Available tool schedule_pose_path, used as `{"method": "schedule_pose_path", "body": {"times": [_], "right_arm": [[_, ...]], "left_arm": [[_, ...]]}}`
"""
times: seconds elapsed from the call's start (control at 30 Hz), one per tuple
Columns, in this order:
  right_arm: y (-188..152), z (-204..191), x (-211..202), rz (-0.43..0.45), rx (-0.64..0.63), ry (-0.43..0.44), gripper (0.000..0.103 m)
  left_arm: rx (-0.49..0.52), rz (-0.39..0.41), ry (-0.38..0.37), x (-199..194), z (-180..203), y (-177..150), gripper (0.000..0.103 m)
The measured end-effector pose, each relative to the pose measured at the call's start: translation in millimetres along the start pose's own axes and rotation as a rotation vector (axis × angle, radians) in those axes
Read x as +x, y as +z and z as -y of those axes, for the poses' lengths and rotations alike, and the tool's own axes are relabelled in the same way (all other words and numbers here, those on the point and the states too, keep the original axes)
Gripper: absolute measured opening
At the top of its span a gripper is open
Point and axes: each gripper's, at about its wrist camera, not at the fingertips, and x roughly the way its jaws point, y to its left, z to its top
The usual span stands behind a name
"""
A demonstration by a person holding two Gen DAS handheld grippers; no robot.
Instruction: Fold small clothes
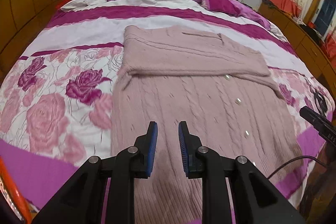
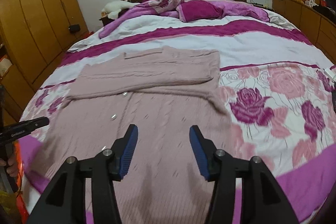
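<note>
Rose-print pink and magenta bedspread [image 1: 63, 98] carries dusty-pink cable-knit cardigan [image 1: 189, 85], sleeves folded across; left gripper [image 1: 168, 129] slightly parted, empty; right gripper [image 2: 163, 132] parted, empty.

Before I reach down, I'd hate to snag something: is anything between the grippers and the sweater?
Nothing visible. The sweater lies bare on the bed just beyond the left gripper and the right gripper; only its own buttons show.
</note>
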Motion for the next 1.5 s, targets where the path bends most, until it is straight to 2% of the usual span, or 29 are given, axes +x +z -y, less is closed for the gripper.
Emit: {"method": "schedule_pose_path", "body": {"times": [0.1,0.2,0.37,0.63,0.73,0.87,1.07,1.5], "right_arm": [[-15.5,-12.2,-18.4,0.002,-0.028,0.001,0.055],[-32.8,-21.9,-34.6,0.001,-0.044,0.007,0.055],[-60.1,-30.9,-52.6,-0.011,-0.044,0.008,0.056],[-105.0,-43.3,-49.6,-0.073,-0.09,-0.055,0.058],[-117.2,-45.6,-44.5,-0.087,-0.107,-0.091,0.06],[-127.9,-47.5,-39.9,-0.098,-0.134,-0.114,0.063],[-140.2,-50.3,-30.9,-0.113,-0.193,-0.162,0.069],[-124.7,-52.9,-9.8,-0.12,-0.266,-0.235,0.072]], "left_arm": [[0.02,0.009,-0.002,-15.0,7.5,-15.5,0.0],[0.021,-0.006,-0.037,-24.1,9.1,-30.0,0.0],[0.044,-0.017,-0.022,-37.4,9.8,-58.4,0.0],[0.117,-0.064,-0.016,-41.6,16.8,-100.4,0.0],[0.149,-0.072,-0.007,-38.4,22.4,-109.1,0.005],[0.181,-0.081,-0.001,-30.2,28.5,-114.4,0.009],[0.239,-0.083,0.051,-15.2,35.9,-115.1,0.01],[0.271,-0.086,0.082,0.3,39.0,-104.6,0.012]]}}
